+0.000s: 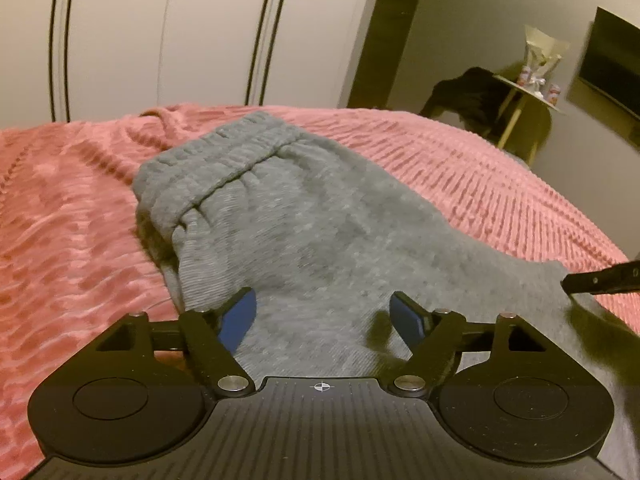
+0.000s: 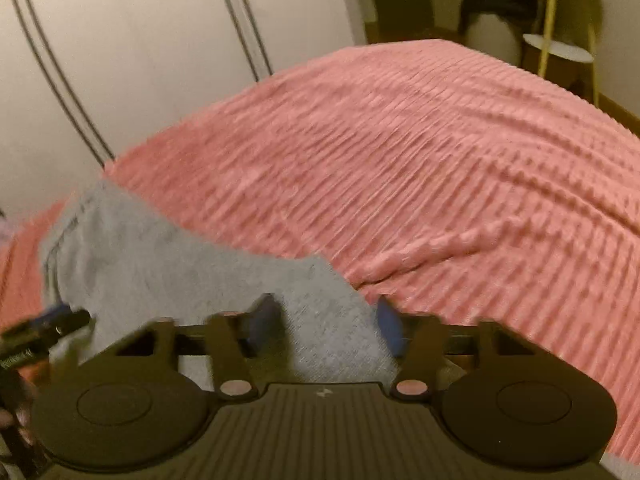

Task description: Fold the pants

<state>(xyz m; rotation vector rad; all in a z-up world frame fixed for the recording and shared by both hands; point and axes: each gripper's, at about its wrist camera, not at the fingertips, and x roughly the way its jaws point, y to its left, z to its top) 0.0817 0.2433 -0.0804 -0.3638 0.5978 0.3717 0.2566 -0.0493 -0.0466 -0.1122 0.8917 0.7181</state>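
Grey sweatpants (image 1: 304,220) lie folded lengthwise on a pink ribbed bedspread (image 1: 500,184), the elastic waistband (image 1: 216,168) at the far end. My left gripper (image 1: 324,316) is open just above the near part of the fabric, holding nothing. The right gripper's black finger tip (image 1: 600,280) shows at the right edge. In the right wrist view the pants (image 2: 192,276) lie at lower left on the bedspread (image 2: 440,168). My right gripper (image 2: 326,324) is open over the pants' right edge. The left gripper (image 2: 44,332) shows at the left edge. This view is blurred.
White wardrobe doors (image 1: 168,32) with dark stripes stand behind the bed. A small round side table (image 1: 532,92) with packages, a dark garment over a chair (image 1: 468,92) and a wall screen (image 1: 612,64) are at the far right.
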